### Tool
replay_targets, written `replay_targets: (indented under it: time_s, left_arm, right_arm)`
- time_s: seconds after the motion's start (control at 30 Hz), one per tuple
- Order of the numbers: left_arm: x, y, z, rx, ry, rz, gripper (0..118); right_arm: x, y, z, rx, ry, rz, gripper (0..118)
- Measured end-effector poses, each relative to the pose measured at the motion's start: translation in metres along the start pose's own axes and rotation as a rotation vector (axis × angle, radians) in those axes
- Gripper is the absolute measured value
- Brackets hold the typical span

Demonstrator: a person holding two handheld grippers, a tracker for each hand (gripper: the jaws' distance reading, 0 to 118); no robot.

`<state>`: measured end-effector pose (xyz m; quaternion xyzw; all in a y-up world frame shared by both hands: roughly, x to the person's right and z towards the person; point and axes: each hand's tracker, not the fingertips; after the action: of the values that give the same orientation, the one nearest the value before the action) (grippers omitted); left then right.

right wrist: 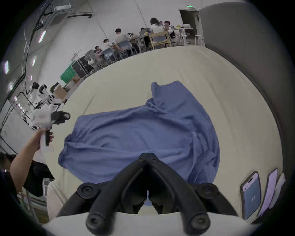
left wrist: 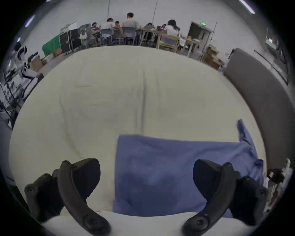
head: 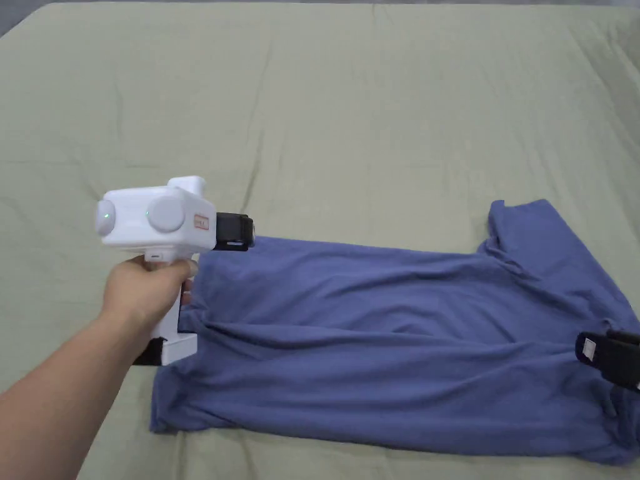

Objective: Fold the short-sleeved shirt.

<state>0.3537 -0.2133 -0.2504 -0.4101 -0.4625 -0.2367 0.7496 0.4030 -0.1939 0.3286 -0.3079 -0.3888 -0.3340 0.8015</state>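
The left tongs, held in the person's left hand, hover with jaws wide over the hem end of the blue short-sleeved shirt, which lies folded lengthwise on the pale green bed sheet (one sleeve sticking up at the far right). The right tongs are closed tip to tip at the shirt's collar end; whether they pinch cloth I cannot tell.

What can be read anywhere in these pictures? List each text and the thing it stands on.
None of it can be quoted.
Small red label on the white body of the left gripper: too small to read.
White tag on the right gripper: blurred.
Green sign above the doorway: too small.
Two phones beside the bed: screens not read off.
Blue short-sleeved shirt: no print showing.
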Motion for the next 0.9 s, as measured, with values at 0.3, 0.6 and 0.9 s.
replay_targets:
  time_s: [0.3, 0.6, 0.9]
  left_arm:
    - [0.024, -0.009, -0.056, -0.176, 0.039, -0.019, 91]
    - [0.003, 0.032, -0.037, -0.078, -0.121, 0.134, 0]
    - [0.022, 0.01, -0.045, -0.11, -0.043, 0.029, 0]
  right_arm:
    - [0.037, 0.014, 0.006, -0.044, -0.114, 0.005, 2]
    - [0.07, 0.129, -0.063, -0.046, -0.054, -0.037, 44]
    - [0.071, 0.156, -0.179, -0.292, -0.265, -0.034, 117]
